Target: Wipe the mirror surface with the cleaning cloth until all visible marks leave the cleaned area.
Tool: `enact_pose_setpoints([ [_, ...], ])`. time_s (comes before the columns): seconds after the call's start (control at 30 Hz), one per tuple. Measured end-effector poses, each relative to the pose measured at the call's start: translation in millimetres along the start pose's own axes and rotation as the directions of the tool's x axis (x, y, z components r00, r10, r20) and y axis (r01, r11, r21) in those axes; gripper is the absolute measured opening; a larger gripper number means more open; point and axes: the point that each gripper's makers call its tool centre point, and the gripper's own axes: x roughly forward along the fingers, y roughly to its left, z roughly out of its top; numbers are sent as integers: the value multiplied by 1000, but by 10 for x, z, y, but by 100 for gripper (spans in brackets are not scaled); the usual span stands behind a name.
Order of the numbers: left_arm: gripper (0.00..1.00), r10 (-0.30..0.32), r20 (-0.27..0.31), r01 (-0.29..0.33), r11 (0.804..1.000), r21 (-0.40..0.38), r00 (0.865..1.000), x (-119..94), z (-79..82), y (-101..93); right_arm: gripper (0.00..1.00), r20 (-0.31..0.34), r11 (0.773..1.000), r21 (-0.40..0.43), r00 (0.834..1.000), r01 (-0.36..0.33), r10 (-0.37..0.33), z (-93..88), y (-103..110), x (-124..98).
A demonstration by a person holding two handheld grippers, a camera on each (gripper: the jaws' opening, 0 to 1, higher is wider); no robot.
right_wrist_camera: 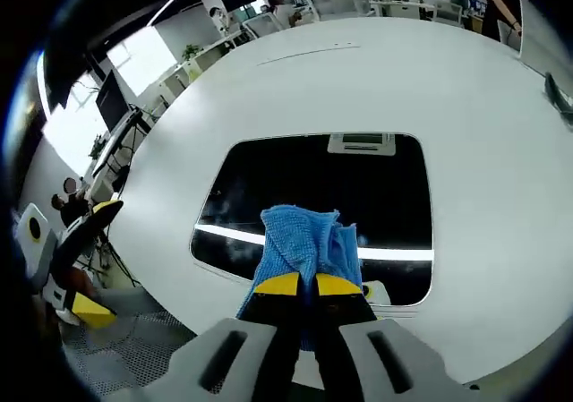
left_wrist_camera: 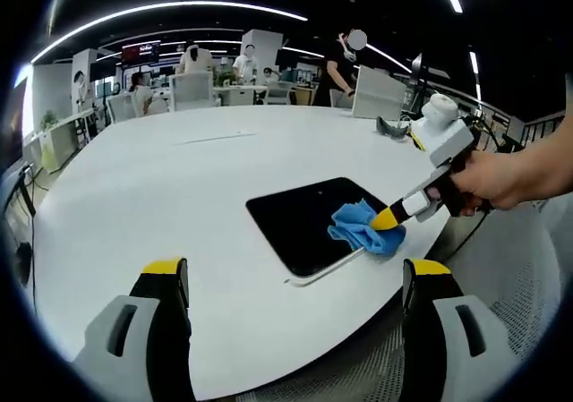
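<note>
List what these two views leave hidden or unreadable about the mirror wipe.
- Marks on the mirror: its dark surface carries ceiling-light reflections in the right gripper view, and is too small in the left gripper view.
- Glass under the blue cloth: covered.
- Mirror's near edge: behind the right gripper, right gripper view.

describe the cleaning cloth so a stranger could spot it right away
On the big white table lies a dark rectangular mirror. At its near edge sits the blue cleaning cloth, bunched and pinched in the right gripper; it is the sole blue, soft thing there.
</note>
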Motion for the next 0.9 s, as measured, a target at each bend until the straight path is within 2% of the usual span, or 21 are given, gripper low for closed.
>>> enact_pose_setpoints([
  [0.23,99,4,-5,-4,1000,1,1000,-5,-6,1,0,-10,1000,18,1000,-21,21,-55,35,-23],
  [0.33,99,-24,17,24,1000,-6,1000,-11,28,-25,0,-31,998,45,999,-43,44,-81,70,-25],
  [0.43,99,-19,27,19,1000,13,999,-21,49,-24,0,-25,999,24,999,-43,43,-71,55,-18],
  [0.67,99,-21,17,21,1000,-11,1000,0,35,-28,0,0,999,21,999,-47,47,-2,3,-76],
  [0.9,99,-12,21,12,1000,-7,1000,3,45,-21,0,-26,998,10,998,-59,60,-40,-50,-63],
])
